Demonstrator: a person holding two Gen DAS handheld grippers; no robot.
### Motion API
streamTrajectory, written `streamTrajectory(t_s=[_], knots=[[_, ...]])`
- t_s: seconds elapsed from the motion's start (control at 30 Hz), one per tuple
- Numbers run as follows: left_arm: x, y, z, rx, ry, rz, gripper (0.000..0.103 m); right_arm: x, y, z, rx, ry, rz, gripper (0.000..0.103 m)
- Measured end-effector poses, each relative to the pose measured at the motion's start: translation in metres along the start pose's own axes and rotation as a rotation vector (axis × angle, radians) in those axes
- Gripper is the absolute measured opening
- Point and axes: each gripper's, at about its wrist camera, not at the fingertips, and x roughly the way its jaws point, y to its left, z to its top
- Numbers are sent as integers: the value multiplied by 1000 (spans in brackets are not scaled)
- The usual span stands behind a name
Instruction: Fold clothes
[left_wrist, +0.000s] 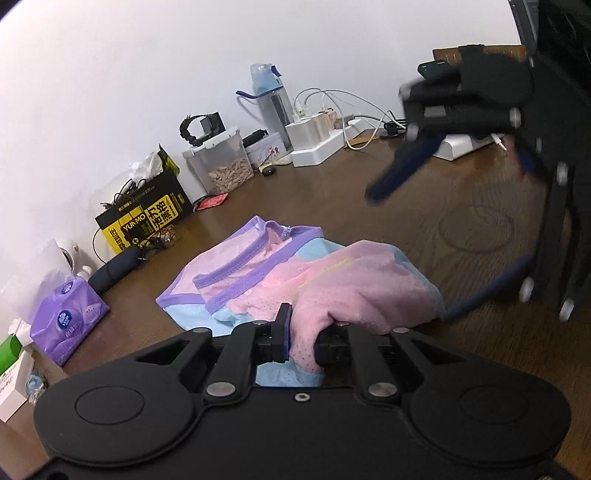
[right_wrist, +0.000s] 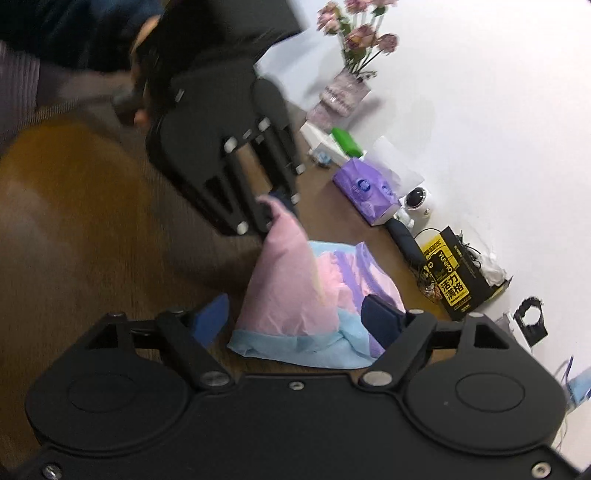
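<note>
The left gripper (left_wrist: 301, 339) pinches the pink garment (left_wrist: 295, 277), its right finger hidden under cloth. The right gripper (right_wrist: 295, 317), blurred, gapes empty above bare wooden table (left_wrist: 424, 221).

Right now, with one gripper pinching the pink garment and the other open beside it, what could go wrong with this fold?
1. The left gripper holds only a small bunched corner of the pink garment; the mesh could slip out when pulled.
2. The right gripper is open and holds nothing, so lifting from one corner may drag the garment and undo the layers already folded.
3. The clutter along the wall, such as the tissue pack, lies near; a wide swing could knock it.
</note>
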Motion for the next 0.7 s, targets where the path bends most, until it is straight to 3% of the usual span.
streamTrajectory(t_s=[0.13, 0.23, 0.3, 0.33, 0.37, 0.43, 0.6, 0.7], knots=[[-3, 12, 6, -76, 14, -28, 10, 13, 1, 0, 24, 28, -8, 82], [-8, 22, 10, -127, 23, -48, 10, 19, -7, -7, 71, 55, 19, 46], [-11, 24, 11, -125, 20, -63, 10, 22, -14, -10, 99, 63, 32, 36], [-12, 24, 10, -116, 22, -71, 10, 21, -17, -11, 111, 65, 37, 18], [-17, 21, 7, -91, 23, -104, 9, 19, -20, -12, 127, 64, 46, 14], [-26, 17, 0, -53, 32, -159, 9, 7, -23, -11, 164, 53, 103, 14], [-75, -10, -31, 0, 74, -378, 9, -38, -16, -9, 226, 20, 329, 14], [-110, -34, -38, 60, 70, -438, 9, -66, -7, -8, 286, 22, 473, 14]])
